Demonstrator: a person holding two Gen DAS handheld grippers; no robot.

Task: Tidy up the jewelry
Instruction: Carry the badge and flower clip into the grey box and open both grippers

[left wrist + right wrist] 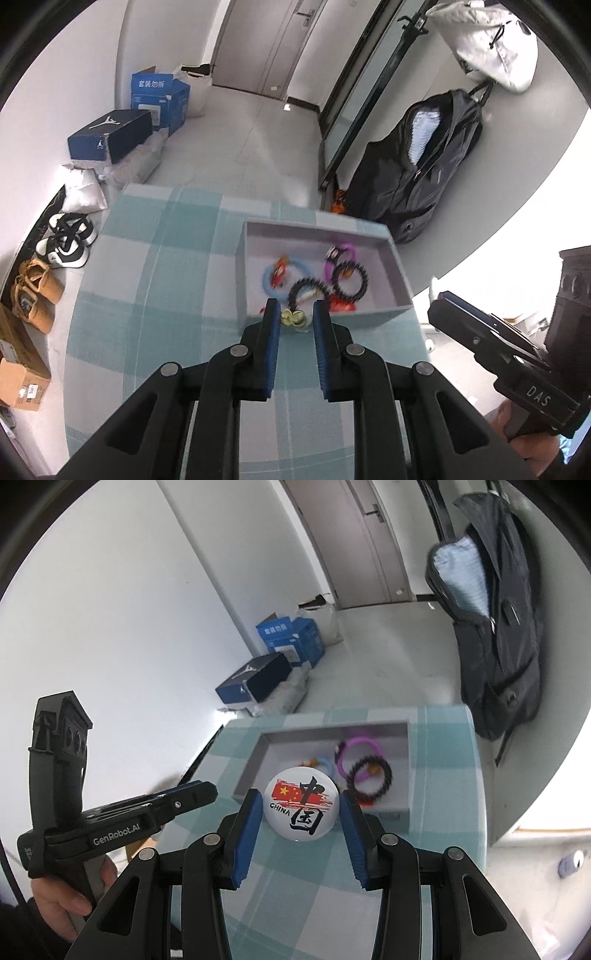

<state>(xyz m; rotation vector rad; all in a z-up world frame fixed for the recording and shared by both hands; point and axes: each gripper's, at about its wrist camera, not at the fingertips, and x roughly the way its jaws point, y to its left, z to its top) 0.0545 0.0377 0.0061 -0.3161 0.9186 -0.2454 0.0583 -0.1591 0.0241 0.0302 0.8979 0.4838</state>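
Checked tabletop (155,280) by a tiled hallway; left gripper (294,314) fingers narrowly pinch a blurred flower charm (293,317); right gripper (300,805) clasps a badge (300,805).

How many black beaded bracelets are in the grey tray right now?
2. One black beaded bracelet lies toward the right side of the grey tray, beside the purple band. The other lies against the near wall. More could be hidden underneath.
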